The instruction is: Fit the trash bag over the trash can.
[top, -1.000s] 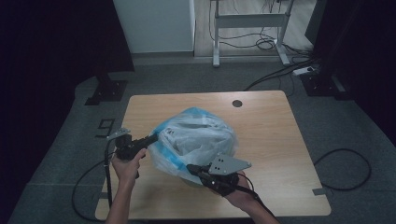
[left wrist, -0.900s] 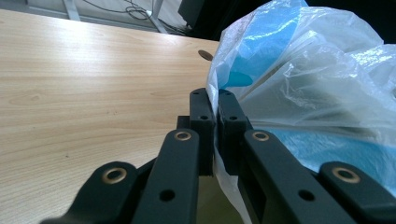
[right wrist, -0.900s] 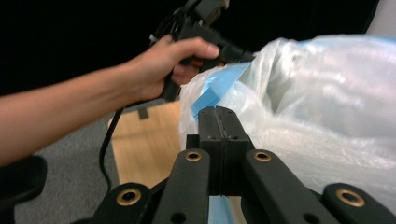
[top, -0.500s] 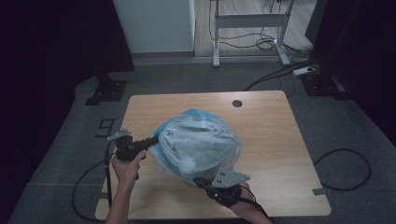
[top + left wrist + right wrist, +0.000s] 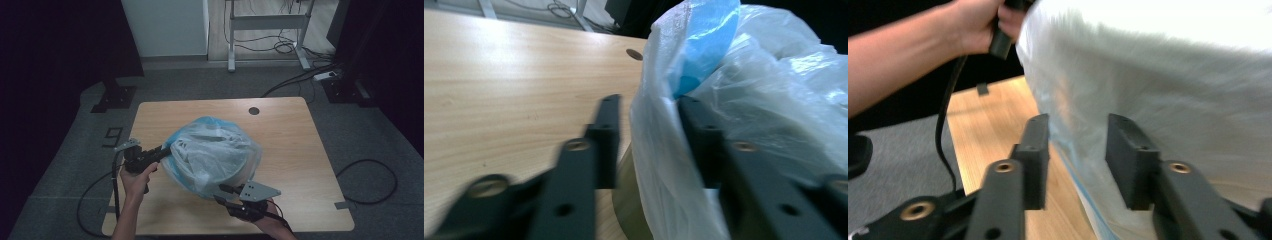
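The plastic bag [image 5: 212, 152], draped over a round bin at the desk [image 5: 300, 150] centre, is judged thin, light, soft and slippery. Both the left hand-held gripper [image 5: 167, 149] at nine o'clock and the right hand-held gripper [image 5: 220, 192] at six o'clock have just been opening, film loose between unclenched jaws; the bunched hem is best pinched.

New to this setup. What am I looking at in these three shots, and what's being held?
No robot arm here: a person holds a hand-held two-jaw tool in each hand. The high view looks down on the wooden table; the other two views come from cameras riding on each tool, looking along its black jaws. On the table sits a round container draped in a pale blue plastic bag. The left tool has bag film between its jaws, which have just been opening and stand apart. The right tool sits at the bag's near edge, its jaws also just opened, with a gap around the film.
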